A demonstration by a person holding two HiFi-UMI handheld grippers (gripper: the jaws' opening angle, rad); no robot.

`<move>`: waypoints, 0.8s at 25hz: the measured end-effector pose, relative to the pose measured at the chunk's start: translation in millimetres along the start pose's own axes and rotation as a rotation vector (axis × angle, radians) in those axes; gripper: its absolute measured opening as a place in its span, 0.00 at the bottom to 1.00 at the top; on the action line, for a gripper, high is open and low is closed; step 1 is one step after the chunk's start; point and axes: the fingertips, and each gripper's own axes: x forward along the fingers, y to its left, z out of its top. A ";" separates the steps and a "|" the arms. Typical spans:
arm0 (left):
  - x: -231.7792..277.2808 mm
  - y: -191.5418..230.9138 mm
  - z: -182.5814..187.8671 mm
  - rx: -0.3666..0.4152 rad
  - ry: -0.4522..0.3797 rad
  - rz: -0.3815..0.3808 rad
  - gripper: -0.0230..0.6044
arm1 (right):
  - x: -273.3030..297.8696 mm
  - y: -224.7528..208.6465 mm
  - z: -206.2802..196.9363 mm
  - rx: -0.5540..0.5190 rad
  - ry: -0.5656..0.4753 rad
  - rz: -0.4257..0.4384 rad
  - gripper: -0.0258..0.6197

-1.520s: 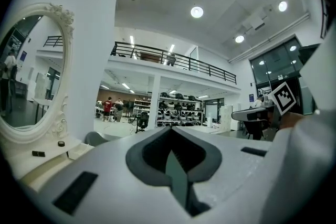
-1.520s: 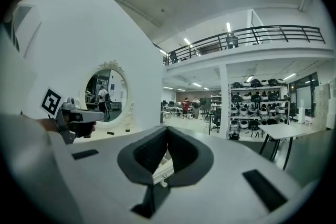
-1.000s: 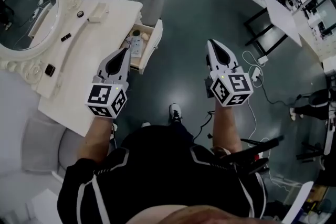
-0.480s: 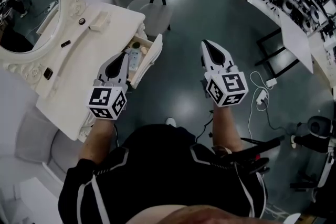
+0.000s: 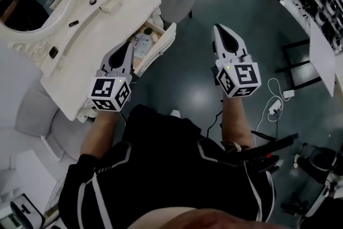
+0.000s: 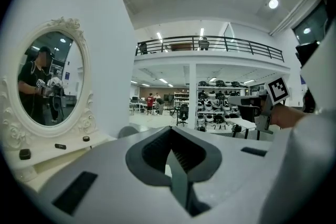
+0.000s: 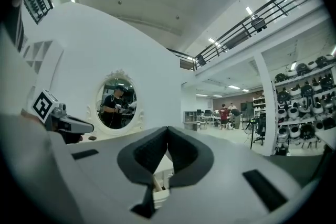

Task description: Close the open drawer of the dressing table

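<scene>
drawer (image 5: 161, 45): cream-white, wood-coloured inside | state: pulled out, open | place: front of white desk (image 5: 107, 29) | small items inside

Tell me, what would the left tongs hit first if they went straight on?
Likely nothing close: the left tongs point level over the open drawer, higher than the dressing table, with open hall beyond. Height is hard to judge, so they might graze the drawer.
</scene>
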 end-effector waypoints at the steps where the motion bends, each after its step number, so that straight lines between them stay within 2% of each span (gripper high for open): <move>1: 1.6 6.0 -5.3 -0.001 0.012 0.015 0.04 | 7.4 0.4 -4.9 0.003 0.010 0.009 0.05; 4: 5.9 21.8 -22.8 -0.009 0.045 0.035 0.04 | 29.0 2.2 -19.3 0.003 0.042 0.026 0.05; 7: 14.3 35.1 -41.8 -0.007 0.078 0.012 0.04 | 52.1 1.5 -26.8 -0.017 0.052 0.029 0.05; 12: 17.9 66.0 -67.9 -0.047 0.085 0.002 0.04 | 89.5 12.6 -50.2 -0.028 0.104 0.049 0.05; 16: 18.0 93.5 -77.0 -0.037 0.061 0.046 0.04 | 114.7 14.4 -77.1 -0.046 0.153 0.053 0.05; 20: 24.4 115.8 -104.9 -0.091 0.106 0.068 0.04 | 143.8 14.7 -112.7 -0.045 0.207 0.099 0.05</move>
